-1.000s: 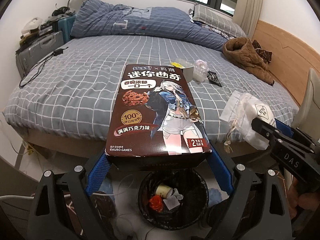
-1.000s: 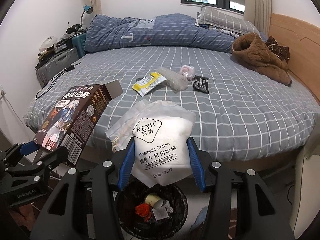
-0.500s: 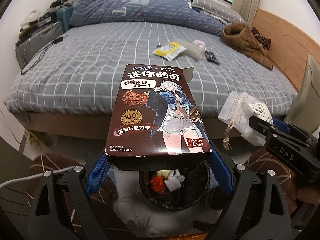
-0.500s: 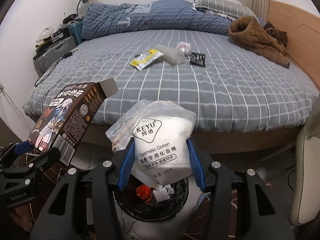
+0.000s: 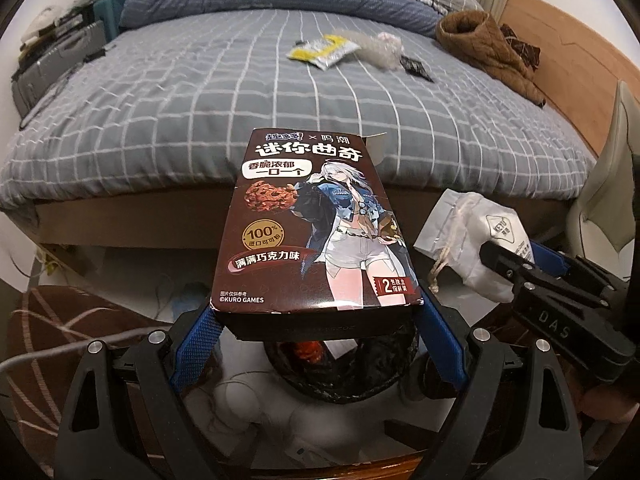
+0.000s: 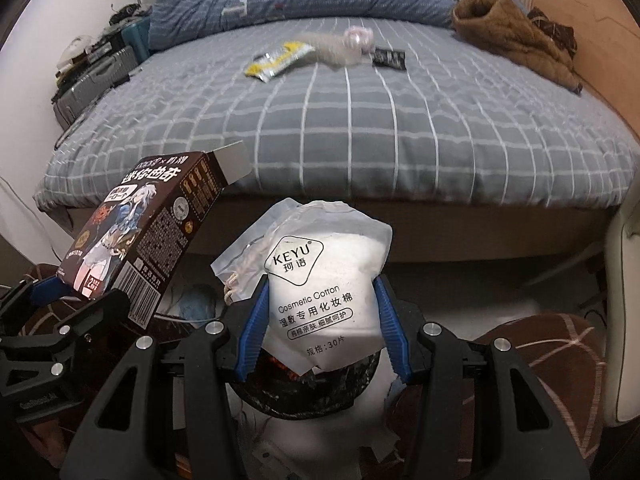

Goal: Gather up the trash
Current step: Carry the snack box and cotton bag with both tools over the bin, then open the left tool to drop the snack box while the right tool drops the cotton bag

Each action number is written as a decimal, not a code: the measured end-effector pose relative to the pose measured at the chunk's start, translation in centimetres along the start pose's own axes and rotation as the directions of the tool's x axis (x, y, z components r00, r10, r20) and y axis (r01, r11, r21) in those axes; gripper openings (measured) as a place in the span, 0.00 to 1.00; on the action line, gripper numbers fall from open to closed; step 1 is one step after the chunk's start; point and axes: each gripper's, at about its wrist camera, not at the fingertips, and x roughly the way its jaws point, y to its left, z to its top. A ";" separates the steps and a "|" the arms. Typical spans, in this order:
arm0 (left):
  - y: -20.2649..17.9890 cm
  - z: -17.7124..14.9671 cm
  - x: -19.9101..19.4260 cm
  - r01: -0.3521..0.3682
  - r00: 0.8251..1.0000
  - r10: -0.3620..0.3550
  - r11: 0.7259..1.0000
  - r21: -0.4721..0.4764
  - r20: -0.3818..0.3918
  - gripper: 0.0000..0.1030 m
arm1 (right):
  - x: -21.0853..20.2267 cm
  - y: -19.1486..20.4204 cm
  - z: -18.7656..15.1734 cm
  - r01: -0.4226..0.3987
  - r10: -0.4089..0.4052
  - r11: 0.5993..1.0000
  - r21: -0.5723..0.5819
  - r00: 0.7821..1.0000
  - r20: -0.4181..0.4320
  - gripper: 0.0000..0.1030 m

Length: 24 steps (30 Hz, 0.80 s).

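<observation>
We have the left gripper (image 5: 316, 344) with its blue fingers (image 5: 196, 344) clamped on the sides of the chocolate cookie box (image 5: 316, 232), held above the black-lined trash bin (image 5: 344, 376). Our right gripper (image 6: 320, 336) squeezes the cosmetic cotton bag (image 6: 320, 280) between its fingers (image 6: 252, 328), also over the bin. On the checked bed (image 5: 200, 100) beyond, well apart from us, lie a yellow wrapper (image 5: 324, 50), a clear plastic bag (image 5: 376, 48) and a small black packet (image 5: 416, 68).

Both hand-held grippers angled steeply down, side by side.
Left hand-held gripper (image 5: 318, 344) clamped wide; right hand-held gripper (image 6: 322, 334) clamped narrower.
</observation>
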 end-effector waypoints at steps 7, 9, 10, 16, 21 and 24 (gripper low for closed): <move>-1.2 -0.5 3.7 0.018 0.997 -0.016 1.000 0.020 -0.075 0.85 | 1.9 -2.3 -0.5 0.023 -0.022 0.999 0.042 0.999 -0.045 0.48; -1.7 -0.6 4.8 0.023 0.995 -0.020 0.999 0.033 -0.101 0.85 | 2.2 -3.3 -0.8 0.036 -0.033 0.998 0.056 0.998 -0.056 0.48; -2.1 -0.6 5.4 0.029 0.993 -0.024 0.999 0.040 -0.113 0.85 | 2.2 -3.7 -0.9 0.042 -0.038 0.997 0.065 0.997 -0.060 0.48; -4.0 -0.7 8.0 0.055 0.984 -0.041 0.996 0.077 -0.172 0.85 | 2.1 -6.6 -1.7 0.088 -0.080 0.991 0.105 0.994 -0.080 0.48; -5.0 -0.7 9.7 0.049 0.980 -0.030 0.994 0.093 -0.198 0.85 | 2.1 -8.3 -2.5 0.105 -0.093 0.986 0.133 0.991 -0.096 0.48; -5.6 -0.8 10.4 0.058 0.977 -0.036 0.993 0.103 -0.211 0.86 | 2.1 -8.6 -2.8 0.106 -0.093 0.985 0.135 0.991 -0.100 0.48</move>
